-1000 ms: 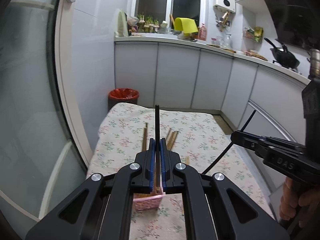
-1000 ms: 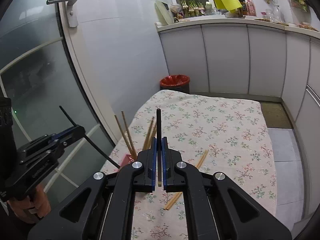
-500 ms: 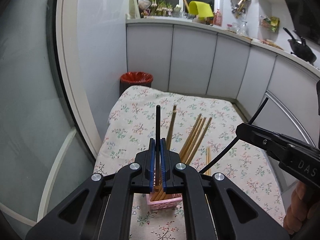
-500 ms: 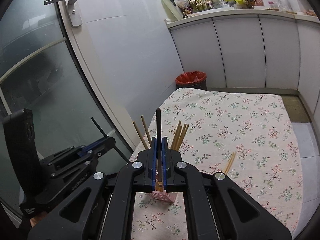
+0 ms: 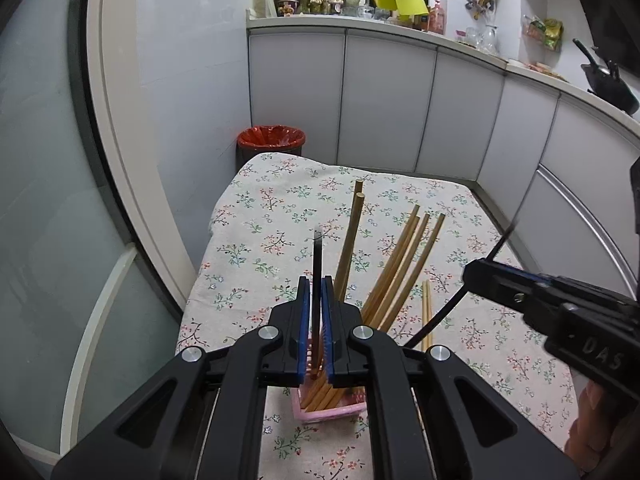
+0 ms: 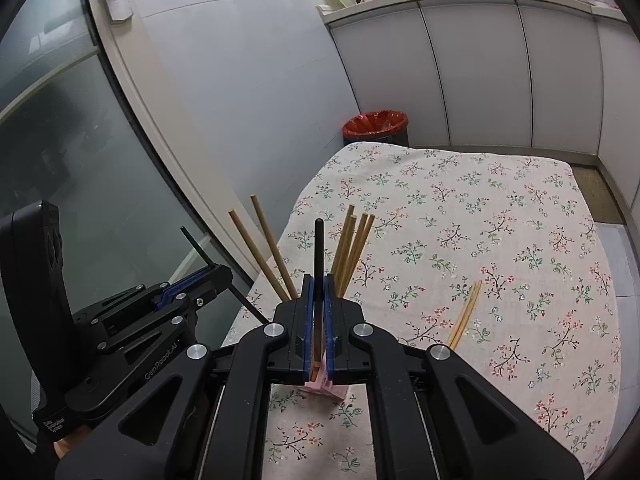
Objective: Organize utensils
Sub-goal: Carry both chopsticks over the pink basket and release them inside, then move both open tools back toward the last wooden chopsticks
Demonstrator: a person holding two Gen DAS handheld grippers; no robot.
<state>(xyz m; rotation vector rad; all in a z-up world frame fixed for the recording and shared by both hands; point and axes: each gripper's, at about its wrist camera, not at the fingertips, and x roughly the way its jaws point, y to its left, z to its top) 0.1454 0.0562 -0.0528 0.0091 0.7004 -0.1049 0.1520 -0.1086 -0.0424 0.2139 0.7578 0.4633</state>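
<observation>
Above the pink holder [image 5: 332,410], pinching a black chopstick [image 5: 317,256] narrowly in left gripper [image 5: 316,282] and right gripper [image 6: 318,280] alike; steering tips down between the wooden chopsticks [image 5: 400,268], loosening only once seated

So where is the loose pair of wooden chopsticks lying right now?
The loose pair of wooden chopsticks lies flat on the floral tablecloth, right of the pink plastic holder in both wrist views, apart from the bundle standing in it.
</observation>
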